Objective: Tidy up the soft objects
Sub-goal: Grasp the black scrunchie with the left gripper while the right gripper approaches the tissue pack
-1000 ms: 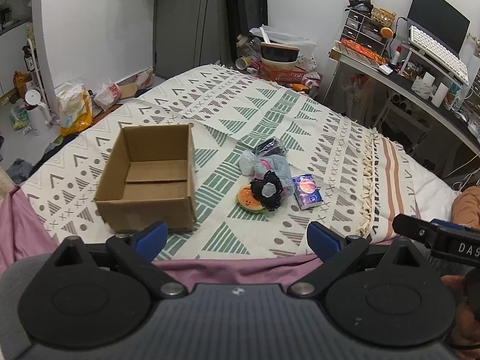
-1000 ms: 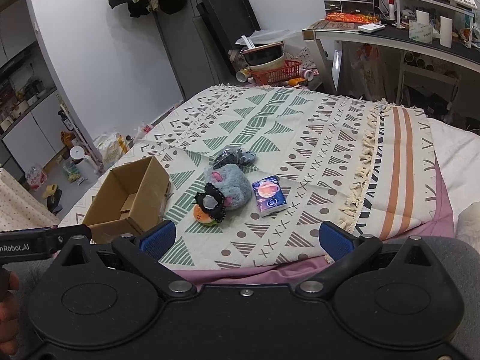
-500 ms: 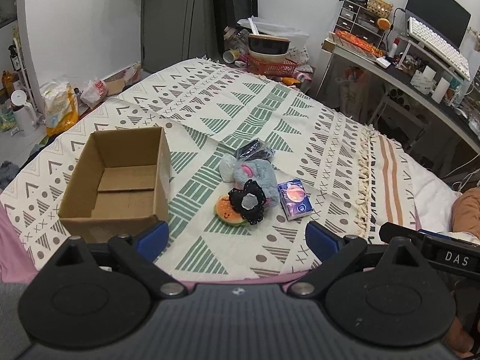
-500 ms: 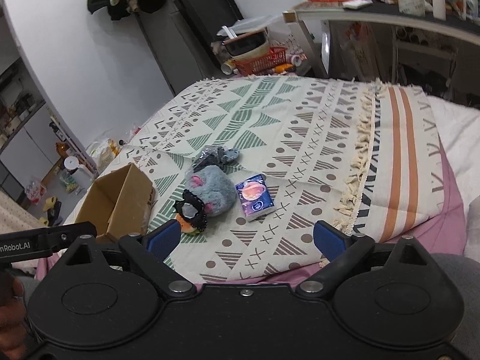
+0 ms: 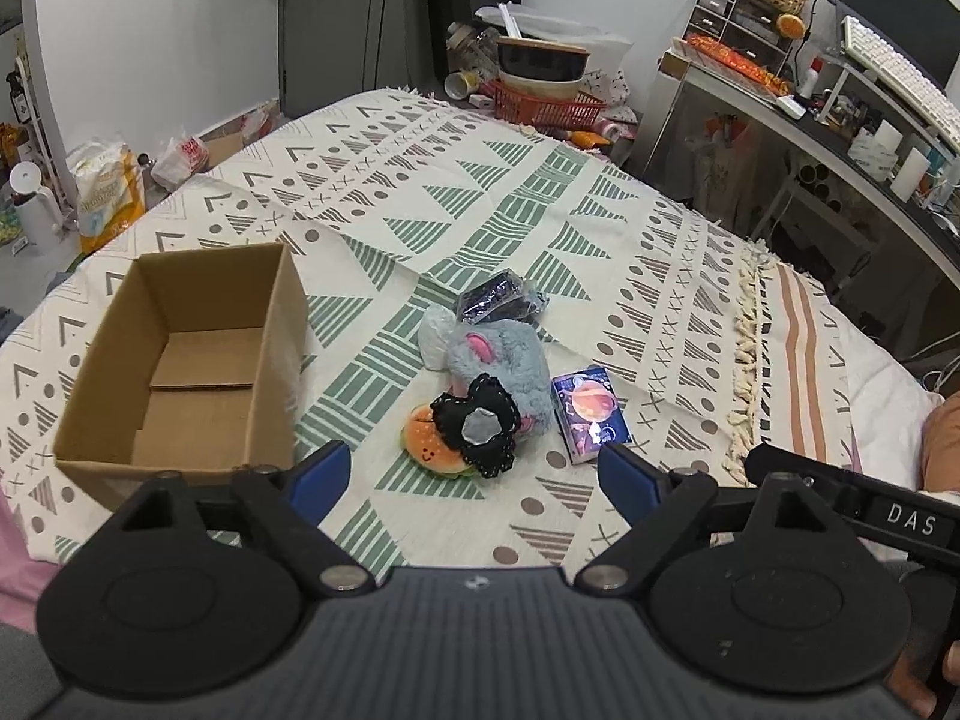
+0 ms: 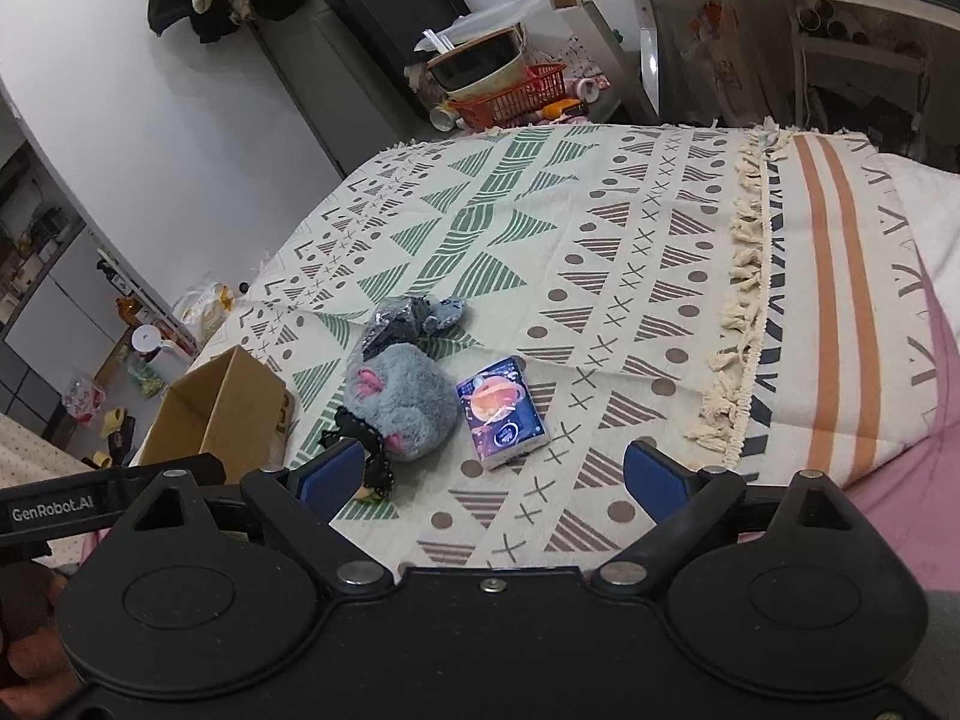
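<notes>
Plush toys [image 5: 498, 384] just beyond spread left gripper [image 5: 474, 471]

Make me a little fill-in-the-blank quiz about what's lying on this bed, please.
1. The open brown cardboard box holds ____.
2. The fluffy grey plush toy lies between that box and the small ____ packet printed with a planet.
3. The little burger-shaped plush has a ____ face on its bun.
4. Both the left tongs and the right tongs are ____.

Missing words: nothing; purple; smiling; open
</notes>
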### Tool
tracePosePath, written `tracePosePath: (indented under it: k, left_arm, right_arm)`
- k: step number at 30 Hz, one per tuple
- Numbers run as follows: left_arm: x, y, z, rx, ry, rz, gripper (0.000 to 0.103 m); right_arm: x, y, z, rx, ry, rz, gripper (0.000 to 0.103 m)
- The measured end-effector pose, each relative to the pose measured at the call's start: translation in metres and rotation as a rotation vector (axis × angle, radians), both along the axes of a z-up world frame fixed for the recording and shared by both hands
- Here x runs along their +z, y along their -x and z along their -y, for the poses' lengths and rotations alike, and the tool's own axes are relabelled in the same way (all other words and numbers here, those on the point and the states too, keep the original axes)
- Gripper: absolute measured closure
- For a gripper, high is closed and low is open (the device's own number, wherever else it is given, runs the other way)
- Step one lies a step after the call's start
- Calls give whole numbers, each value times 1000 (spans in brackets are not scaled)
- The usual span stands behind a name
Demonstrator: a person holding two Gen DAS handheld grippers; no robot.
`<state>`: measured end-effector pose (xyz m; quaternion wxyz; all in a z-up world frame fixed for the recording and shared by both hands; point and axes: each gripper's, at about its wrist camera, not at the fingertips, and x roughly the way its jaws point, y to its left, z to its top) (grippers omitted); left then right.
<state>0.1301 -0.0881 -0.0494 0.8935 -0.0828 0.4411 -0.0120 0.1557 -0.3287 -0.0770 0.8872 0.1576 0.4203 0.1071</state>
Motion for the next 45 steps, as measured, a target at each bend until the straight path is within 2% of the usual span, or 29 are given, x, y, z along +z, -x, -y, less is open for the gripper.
tracePosePath:
  k: [7,10,21,23,29,40,42,45]
  left_arm:
    - [-16,-26,5,26,-2,-24,15]
    - [-24,-37,4,40,-5,-32,22]
    - [-67,-66,-12,100,92,-87,44]
    - [-74,-70,-15,112,109,-99,47]
    - [-93,-82,-17,108,166,-131,49]
    - [-114,-98,-18,95,213,-150,49]
    - [-115,-98,-19,93,225,-148,59]
    - [-114,-96,-17,84,225,-141,63]
  right_arm:
    - [-10,-22,-5,12,27,-9,12]
    - [-18,-32,-9,23,48,-27,15]
    - [-50,-65,-29,81,58,-117,17]
    - [-55,-70,-37,98,88,-132,17]
    - [-73,-86,-51,111,162,-179,17]
    - [-102,-106,-69,133,260,-251,17]
    - [-105,-108,-72,137,282,-253,17]
    - [-109,-110,-75,142,299,-263,22]
